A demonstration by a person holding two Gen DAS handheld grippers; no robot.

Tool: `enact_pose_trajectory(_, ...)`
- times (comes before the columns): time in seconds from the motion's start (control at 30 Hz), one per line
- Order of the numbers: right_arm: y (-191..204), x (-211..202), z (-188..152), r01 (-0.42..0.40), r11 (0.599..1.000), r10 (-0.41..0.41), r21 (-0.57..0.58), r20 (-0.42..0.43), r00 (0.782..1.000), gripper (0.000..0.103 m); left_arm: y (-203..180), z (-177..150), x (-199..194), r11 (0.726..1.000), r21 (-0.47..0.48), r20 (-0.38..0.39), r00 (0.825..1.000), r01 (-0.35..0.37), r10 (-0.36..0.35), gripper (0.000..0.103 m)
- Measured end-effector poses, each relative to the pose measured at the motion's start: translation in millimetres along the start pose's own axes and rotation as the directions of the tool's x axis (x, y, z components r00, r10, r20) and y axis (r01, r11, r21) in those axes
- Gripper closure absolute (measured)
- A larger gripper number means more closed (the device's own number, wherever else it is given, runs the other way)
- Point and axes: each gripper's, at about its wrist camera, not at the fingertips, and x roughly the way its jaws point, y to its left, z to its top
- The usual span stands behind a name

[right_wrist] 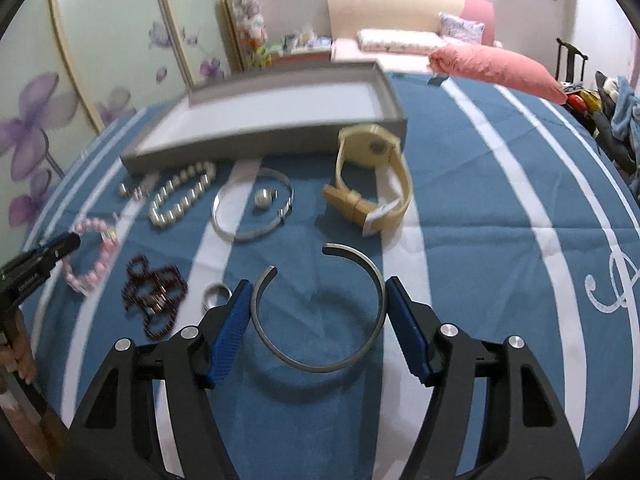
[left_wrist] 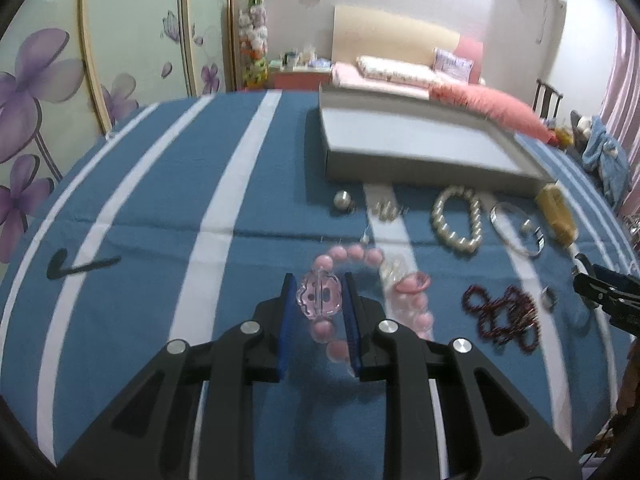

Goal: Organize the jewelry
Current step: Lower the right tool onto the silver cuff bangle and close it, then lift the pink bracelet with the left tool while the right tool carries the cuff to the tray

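Note:
My left gripper [left_wrist: 319,285] is shut on a pink bead bracelet [left_wrist: 360,256]. Its blue pads squeeze the bracelet's clear pink flower charm [left_wrist: 319,296], and the rest of the beads trail down to the right over the blue striped cloth. My right gripper [right_wrist: 318,286] points down at an open silver cuff bangle [right_wrist: 320,366]. Both blue pads touch the cuff's outer sides, so the jaws stand wide around it. The grey tray [right_wrist: 260,138] lies beyond, with nothing visible in it.
Between the tray and the grippers lie a pearl bracelet [right_wrist: 180,196], a thin silver bangle [right_wrist: 224,228] around a pearl, a beige watch [right_wrist: 372,184], a dark red bead string [right_wrist: 156,304], a small ring [right_wrist: 216,294] and pearl earrings [left_wrist: 342,200]. A pink pillow [right_wrist: 500,68] lies behind.

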Motion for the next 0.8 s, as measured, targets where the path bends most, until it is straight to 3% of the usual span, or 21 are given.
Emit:
enact_pose_trajectory(0.17, -1.6, -24.7, 9.9, -0.022, 0.999, 0.019, 0.024, 0.141, 0.99, 0.036, -5.5, 13.3, -29.5, 1.0, 0.006, 0.109, 0.994, 0.029, -0.029, 0.08)
enact_pose_trajectory(0.3, 0.5, -42.9, 19.2, -0.028, 0.999, 0.021, 0.026, 0.253, 0.967, 0.036, -11.5, 24.1, -48.8, 0.999, 0.015, 0.173, 0.984, 0.049, -0.051, 0.08)
enact_pose_trajectory(0.67, 8.5, -55.0, 50.6, -0.008, 1.0, 0.005, 0.006, 0.38, 0.925, 0.036, -25.8, 59.0, -73.7, 0.997, 0.038, 0.294, 0.953, 0.067, -0.076, 0.08)
enact_pose_trajectory(0.8, 7.4, -59.3, 62.7, 0.008, 1.0, -0.013, 0.014, 0.435, 0.9, 0.036, -31.9, 76.8, -73.4, 0.997, 0.042, 0.327, 0.942, 0.065, -0.075, 0.08)
